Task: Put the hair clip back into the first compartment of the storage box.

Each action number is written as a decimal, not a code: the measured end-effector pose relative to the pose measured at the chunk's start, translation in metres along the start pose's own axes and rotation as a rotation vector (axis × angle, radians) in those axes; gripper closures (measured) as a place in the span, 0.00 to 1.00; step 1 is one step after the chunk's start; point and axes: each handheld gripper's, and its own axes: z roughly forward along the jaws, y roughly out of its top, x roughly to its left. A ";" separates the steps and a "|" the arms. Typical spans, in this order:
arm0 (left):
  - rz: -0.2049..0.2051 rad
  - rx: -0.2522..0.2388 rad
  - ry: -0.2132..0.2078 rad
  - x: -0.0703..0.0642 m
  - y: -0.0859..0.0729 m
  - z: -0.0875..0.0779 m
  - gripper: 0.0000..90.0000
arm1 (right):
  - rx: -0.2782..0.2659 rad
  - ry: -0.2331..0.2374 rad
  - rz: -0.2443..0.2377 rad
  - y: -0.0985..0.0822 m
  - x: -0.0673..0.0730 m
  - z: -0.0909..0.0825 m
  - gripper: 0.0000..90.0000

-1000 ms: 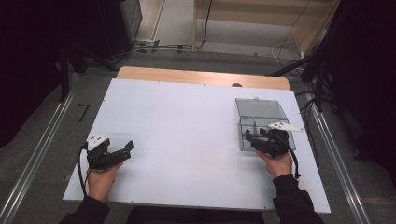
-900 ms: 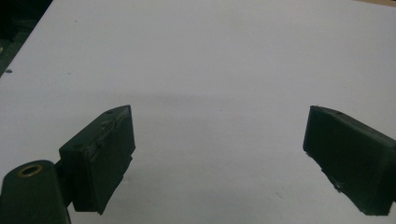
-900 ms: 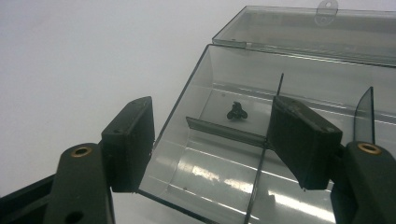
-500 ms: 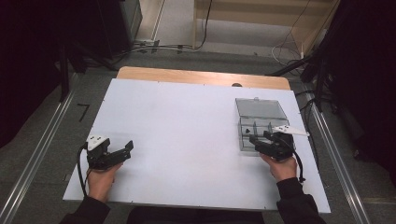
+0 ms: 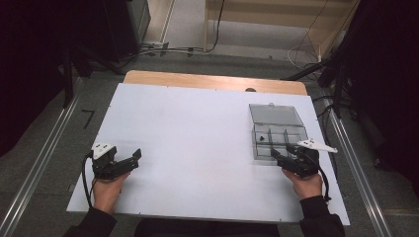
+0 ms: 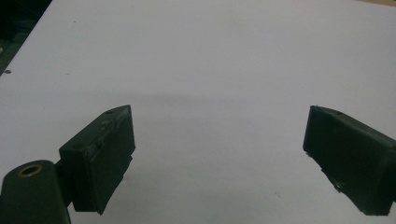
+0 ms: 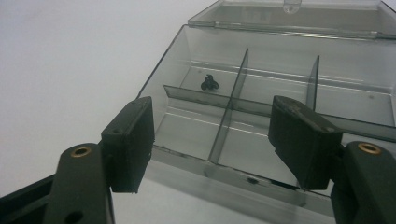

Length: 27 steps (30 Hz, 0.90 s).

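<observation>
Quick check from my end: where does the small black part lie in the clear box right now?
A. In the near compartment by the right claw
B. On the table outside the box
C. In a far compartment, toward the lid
C: the small black part lies beyond the cross divider of the clear box, toward the open lid.

We wear dark sleeves (image 5: 316, 217); our black grippers carry brass-ringed holes (image 7: 81, 151), trailing black cables (image 5: 87, 183), and pale top plates (image 5: 316, 145).
</observation>
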 end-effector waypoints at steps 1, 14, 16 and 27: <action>0.000 0.000 0.000 0.000 0.000 0.000 0.11 | 0.000 0.001 0.004 -0.001 -0.001 -0.001 0.33; 0.000 0.000 0.000 0.000 0.000 0.000 0.11 | 0.012 -0.018 -0.004 -0.013 -0.005 -0.016 0.33; -0.001 0.000 0.000 0.000 0.000 0.000 0.11 | 0.016 -0.026 -0.009 -0.016 -0.005 -0.018 0.33; 0.000 0.002 0.000 0.000 0.000 0.000 0.11 | 0.023 -0.038 0.015 -0.027 -0.014 -0.031 0.33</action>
